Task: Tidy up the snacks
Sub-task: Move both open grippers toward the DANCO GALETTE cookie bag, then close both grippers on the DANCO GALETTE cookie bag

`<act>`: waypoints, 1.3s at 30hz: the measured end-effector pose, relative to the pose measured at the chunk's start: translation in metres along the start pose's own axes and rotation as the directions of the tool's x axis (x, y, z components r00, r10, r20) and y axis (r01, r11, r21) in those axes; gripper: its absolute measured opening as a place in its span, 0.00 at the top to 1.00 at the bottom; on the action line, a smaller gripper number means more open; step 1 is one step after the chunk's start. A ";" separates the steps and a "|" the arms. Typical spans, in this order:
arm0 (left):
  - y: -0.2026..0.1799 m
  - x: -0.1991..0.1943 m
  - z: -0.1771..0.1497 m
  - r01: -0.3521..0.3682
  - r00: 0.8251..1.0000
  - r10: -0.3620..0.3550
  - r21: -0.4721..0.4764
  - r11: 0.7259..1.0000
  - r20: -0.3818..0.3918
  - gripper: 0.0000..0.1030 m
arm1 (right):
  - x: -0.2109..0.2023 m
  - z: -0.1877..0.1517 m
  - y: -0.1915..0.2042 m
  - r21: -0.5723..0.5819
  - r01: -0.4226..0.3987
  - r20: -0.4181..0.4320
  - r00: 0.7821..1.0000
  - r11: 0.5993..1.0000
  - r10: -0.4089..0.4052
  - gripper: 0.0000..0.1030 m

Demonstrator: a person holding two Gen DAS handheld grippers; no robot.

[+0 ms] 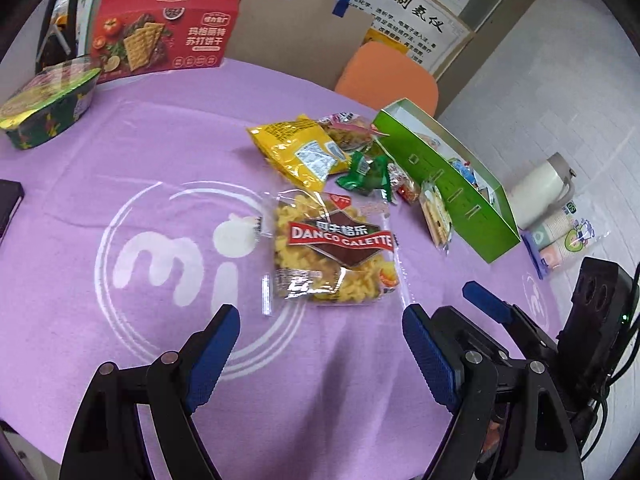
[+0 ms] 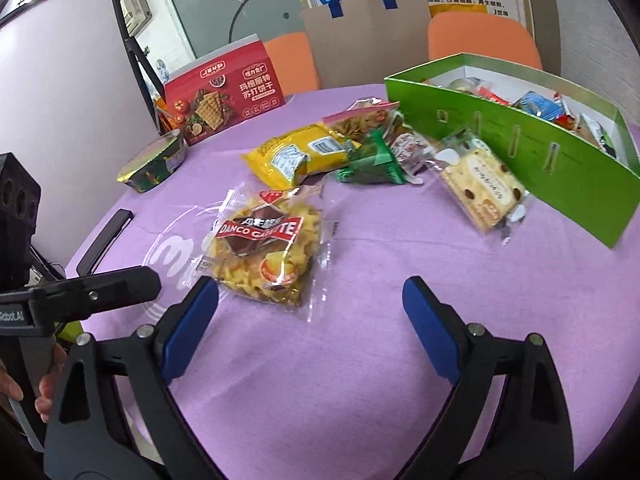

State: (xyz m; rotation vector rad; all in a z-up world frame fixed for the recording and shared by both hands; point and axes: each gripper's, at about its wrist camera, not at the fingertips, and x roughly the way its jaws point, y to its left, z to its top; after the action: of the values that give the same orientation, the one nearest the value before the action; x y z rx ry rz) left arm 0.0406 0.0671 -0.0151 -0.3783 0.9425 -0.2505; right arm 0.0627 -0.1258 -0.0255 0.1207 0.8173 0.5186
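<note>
Crinkly clear wrapper of the galette packet lies flat on the purple cloth, nearest of the loose snacks, well short of the green box where others already sit. Left gripper and right gripper both stand released, nothing between their pads. Risk: slick film may slide from a shallow pinch, or the two tools may collide. Only the right view shows the box's contents and the cracker pack face-on.

Black forked arms on left gripper and right gripper — ribbed blue pads, silver screws; cables at four o'clock.
</note>
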 end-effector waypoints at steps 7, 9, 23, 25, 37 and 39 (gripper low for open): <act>0.030 -0.011 -0.002 -0.014 1.000 0.015 -0.051 0.999 0.020 0.17 | 0.027 0.002 0.009 0.015 -0.038 -0.053 0.998 0.999 0.039 0.46; 0.033 -0.007 -0.002 -0.006 1.000 0.007 -0.057 0.998 0.012 0.17 | 0.023 0.003 0.008 0.017 -0.052 -0.043 0.998 0.999 0.052 0.68; 0.005 0.023 -0.001 0.089 0.995 -0.090 -0.021 0.996 -0.038 0.17 | -0.033 -0.015 -0.044 0.032 0.070 -0.047 0.997 0.997 -0.069 0.70; -0.006 0.026 0.002 0.100 0.994 -0.099 -0.001 0.995 -0.045 0.17 | -0.041 -0.019 -0.052 0.047 0.096 -0.032 0.995 0.994 -0.094 0.67; -0.061 0.080 0.021 0.204 0.971 -0.194 0.063 0.977 -0.137 0.19 | -0.043 -0.027 -0.059 0.083 0.049 -0.030 0.998 0.995 -0.047 0.51; -0.060 0.083 0.024 0.208 0.971 -0.199 0.057 0.976 -0.131 0.19 | -0.042 -0.029 -0.062 0.100 0.036 -0.031 0.999 0.994 -0.033 0.51</act>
State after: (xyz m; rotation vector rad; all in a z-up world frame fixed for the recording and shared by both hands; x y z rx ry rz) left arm 0.1049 -0.0135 -0.0382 -0.3984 1.0159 -0.4987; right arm 0.0424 -0.2030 -0.0353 0.1919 0.8731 0.4472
